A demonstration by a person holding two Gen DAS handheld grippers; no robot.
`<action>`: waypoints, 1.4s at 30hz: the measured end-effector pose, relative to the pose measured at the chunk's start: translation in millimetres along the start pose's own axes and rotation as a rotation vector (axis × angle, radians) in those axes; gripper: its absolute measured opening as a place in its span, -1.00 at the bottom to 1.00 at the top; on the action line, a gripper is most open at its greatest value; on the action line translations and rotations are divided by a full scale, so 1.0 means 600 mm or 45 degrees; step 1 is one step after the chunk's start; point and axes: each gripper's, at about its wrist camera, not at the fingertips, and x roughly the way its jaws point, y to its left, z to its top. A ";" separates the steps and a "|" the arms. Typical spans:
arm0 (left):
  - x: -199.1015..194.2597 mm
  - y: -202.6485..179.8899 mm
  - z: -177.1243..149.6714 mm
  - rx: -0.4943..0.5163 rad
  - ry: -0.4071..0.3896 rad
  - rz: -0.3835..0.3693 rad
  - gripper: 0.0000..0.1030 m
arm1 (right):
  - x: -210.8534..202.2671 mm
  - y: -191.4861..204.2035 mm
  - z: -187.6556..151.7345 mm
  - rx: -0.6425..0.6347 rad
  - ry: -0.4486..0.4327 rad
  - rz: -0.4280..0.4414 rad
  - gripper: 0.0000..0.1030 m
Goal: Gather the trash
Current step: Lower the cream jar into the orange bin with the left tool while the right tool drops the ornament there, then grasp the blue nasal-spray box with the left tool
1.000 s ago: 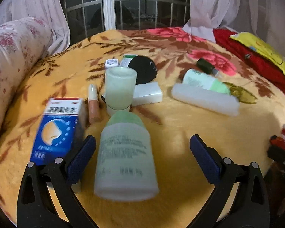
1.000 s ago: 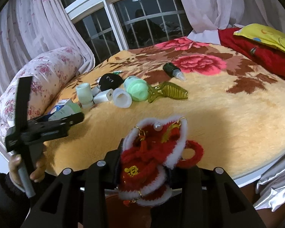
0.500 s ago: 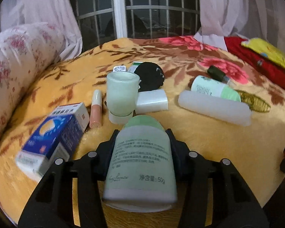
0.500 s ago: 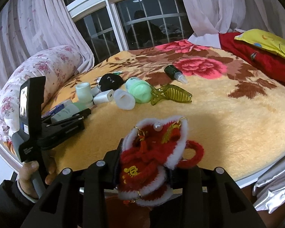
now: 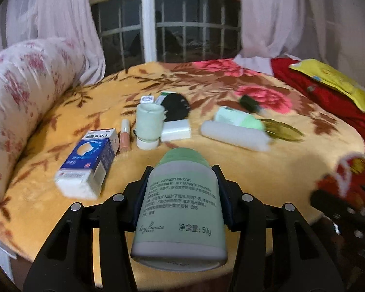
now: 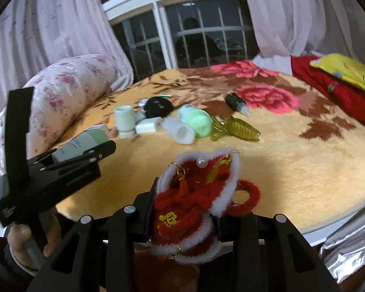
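Observation:
My left gripper (image 5: 181, 194) is shut on a pale green bottle (image 5: 180, 209) with printed text, lifted just off the near edge of the round bed. The right wrist view shows that same left gripper (image 6: 85, 153) at left, a hand on its handle, the green bottle (image 6: 81, 144) between its jaws. My right gripper (image 6: 185, 209) is shut on a red knitted pouch (image 6: 194, 202) with white trim, a pearl and gold charms, held over the bed's front edge.
On the yellow floral blanket (image 5: 292, 170) lie a blue-white box (image 5: 88, 160), a lip balm tube (image 5: 124, 135), a pale green jar (image 5: 148, 126), a white block (image 5: 176, 130), a black disc (image 5: 176, 105), a white cylinder (image 5: 233, 135), another green bottle (image 5: 238, 118), a dropper bottle (image 5: 249, 103). A floral bolster (image 5: 19, 97) lines the left.
My left gripper's jaws closed on the green bottle that lay between them, then pulled it back and up from the bed. The right gripper with the pouch rolled slightly.

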 end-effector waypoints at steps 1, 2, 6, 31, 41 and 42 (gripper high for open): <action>-0.016 -0.006 -0.007 0.009 0.007 -0.005 -0.08 | -0.005 0.003 -0.003 0.000 0.005 0.017 -0.30; -0.028 -0.011 -0.012 0.014 0.015 -0.011 -0.08 | -0.010 0.005 -0.006 0.005 0.013 0.039 -0.30; -0.073 -0.025 -0.049 0.046 0.057 -0.017 -0.08 | -0.040 0.003 -0.032 0.008 0.041 0.077 -0.30; 0.117 0.002 -0.271 0.033 0.918 -0.088 0.21 | 0.117 0.035 -0.219 -0.232 0.669 0.119 0.41; 0.063 0.009 -0.239 0.036 0.749 -0.090 0.35 | 0.071 0.010 -0.200 -0.189 0.588 0.095 0.41; 0.036 0.006 -0.242 0.045 0.698 -0.089 0.35 | 0.067 0.009 -0.199 -0.185 0.579 0.092 0.41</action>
